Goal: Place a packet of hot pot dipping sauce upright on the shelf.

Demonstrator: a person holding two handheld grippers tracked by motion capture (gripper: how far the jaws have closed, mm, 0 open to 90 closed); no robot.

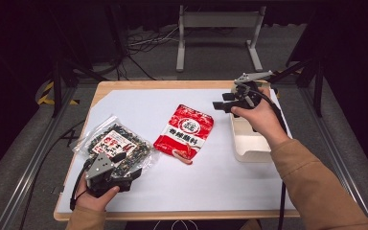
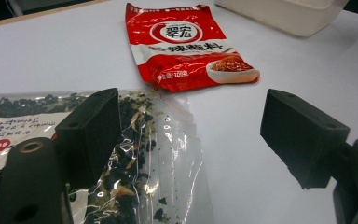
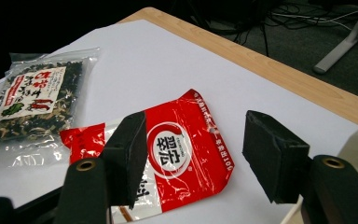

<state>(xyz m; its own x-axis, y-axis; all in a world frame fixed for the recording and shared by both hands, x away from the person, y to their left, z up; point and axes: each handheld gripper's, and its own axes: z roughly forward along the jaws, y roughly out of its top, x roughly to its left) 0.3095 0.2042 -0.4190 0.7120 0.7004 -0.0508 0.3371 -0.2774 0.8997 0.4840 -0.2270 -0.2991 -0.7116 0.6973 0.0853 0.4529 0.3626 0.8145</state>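
A clear bag of dark dried bits (image 1: 117, 143) with a red and white label lies at the table's left. My left gripper (image 1: 126, 165) sits at its near edge, jaws open. In the left gripper view (image 2: 191, 121) the left jaw rests over the clear bag's (image 2: 135, 154) edge and the right jaw stands over bare white table. A red seasoning packet (image 1: 184, 132) lies flat at the centre. My right gripper (image 1: 219, 105) hovers open above the table's right, pointing left. The right gripper view (image 3: 198, 154) shows the red packet (image 3: 182, 154) below its spread jaws, with nothing held.
A white rectangular tray (image 1: 249, 143) stands at the right edge under the right hand. A white sheet (image 1: 211, 177) covers the wooden table (image 1: 124, 86). Beyond the far edge are a metal frame leg (image 1: 254, 48) and cables on the floor.
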